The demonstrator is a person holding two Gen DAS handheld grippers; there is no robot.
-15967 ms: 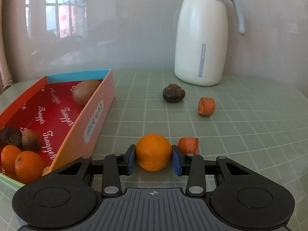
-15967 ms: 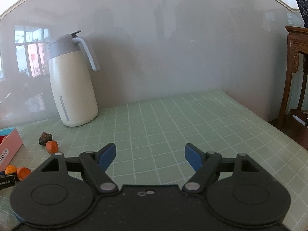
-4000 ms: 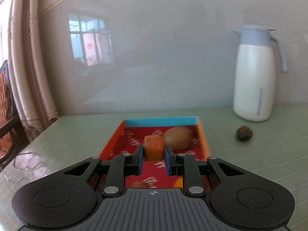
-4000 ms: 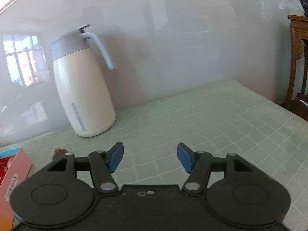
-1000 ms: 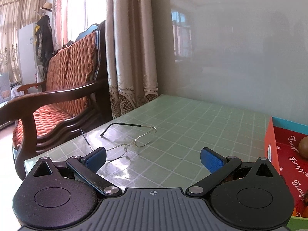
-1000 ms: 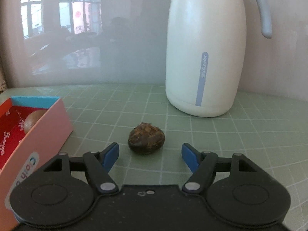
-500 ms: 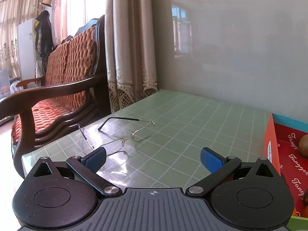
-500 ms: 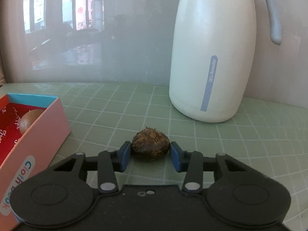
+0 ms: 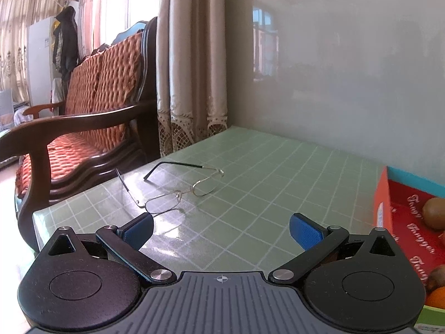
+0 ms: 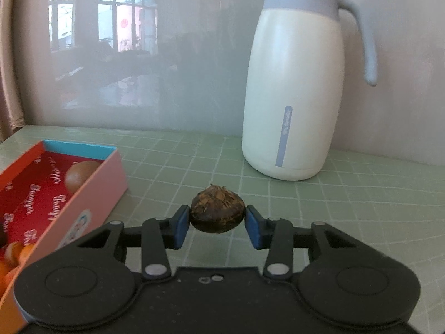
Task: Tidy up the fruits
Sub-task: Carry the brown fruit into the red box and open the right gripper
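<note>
My right gripper (image 10: 217,224) is shut on a dark brown, rough round fruit (image 10: 217,212) and holds it above the green table, to the right of the fruit box (image 10: 91,192). The box is pink outside and red inside, and holds a kiwi (image 10: 80,176) and oranges (image 10: 16,253). My left gripper (image 9: 221,229) is open and empty, over the table left of the box (image 9: 382,203), where a kiwi (image 9: 435,213) shows.
A white thermos jug (image 10: 294,83) stands at the back right against the wall. A pair of glasses (image 9: 178,186) lies near the table's left edge. A wooden chair with an orange cushion (image 9: 83,128) stands beyond that edge.
My right gripper closed on the brown fruit and has lifted it off the table. My left gripper has stayed open and drifted slightly.
</note>
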